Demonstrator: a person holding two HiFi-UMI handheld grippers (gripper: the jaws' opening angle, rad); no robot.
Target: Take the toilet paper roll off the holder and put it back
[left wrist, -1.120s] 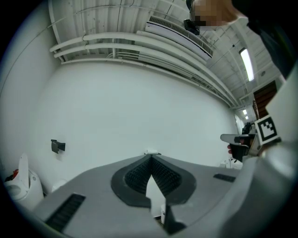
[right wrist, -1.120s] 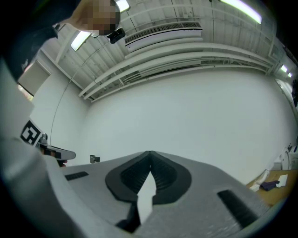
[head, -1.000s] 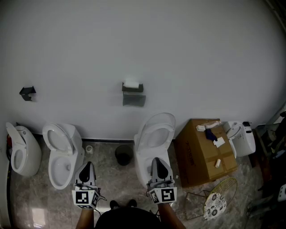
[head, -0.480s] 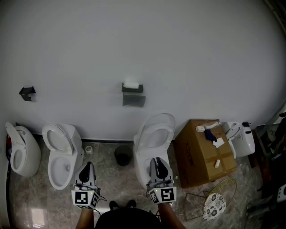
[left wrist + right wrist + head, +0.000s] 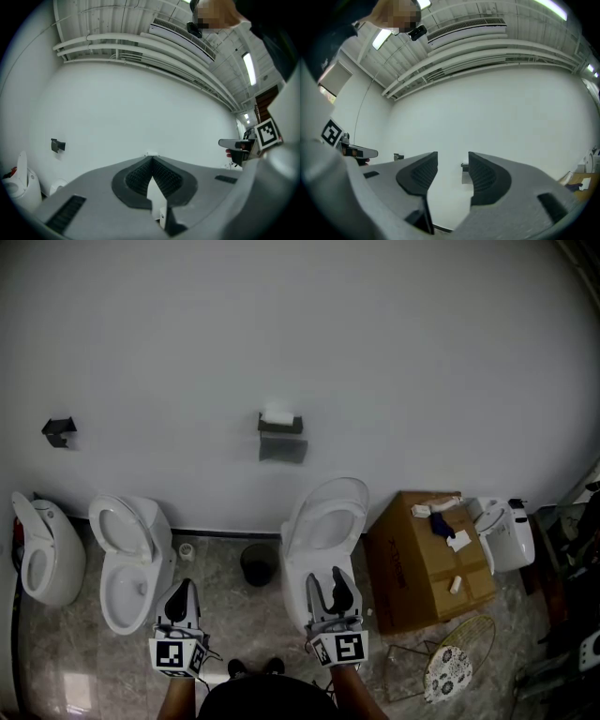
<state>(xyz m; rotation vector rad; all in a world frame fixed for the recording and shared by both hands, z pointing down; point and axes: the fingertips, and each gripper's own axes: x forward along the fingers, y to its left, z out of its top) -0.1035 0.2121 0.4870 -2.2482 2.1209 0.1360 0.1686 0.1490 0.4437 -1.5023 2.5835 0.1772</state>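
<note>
Roll: The toilet paper roll (image 5: 277,415) sat on the holder (image 5: 280,427), far off on the white wall (image 5: 394,352).
Left gripper: The left gripper (image 5: 183,585) was held low and near, far from the roll. Its jaws were pressed together with nothing in them.
Right gripper: The right gripper (image 5: 327,580) was also low and near, over the front of a toilet (image 5: 323,517). Its jaws had just been opening. They stood a little apart, with only air between them.
Aim: Seen from the right gripper, the holder (image 5: 464,166) showed just inside the gap, by the right jaw.
What this fits: A roll on its holder could be waiting to come off, or could be already back on. I could not tell which.
Doing it well: Any grab at the roll would likely need the jaws wider than this, held level, and squeezed softly so the roll stays round.
Watch out: The toilet stood between the person and the wall.
</note>
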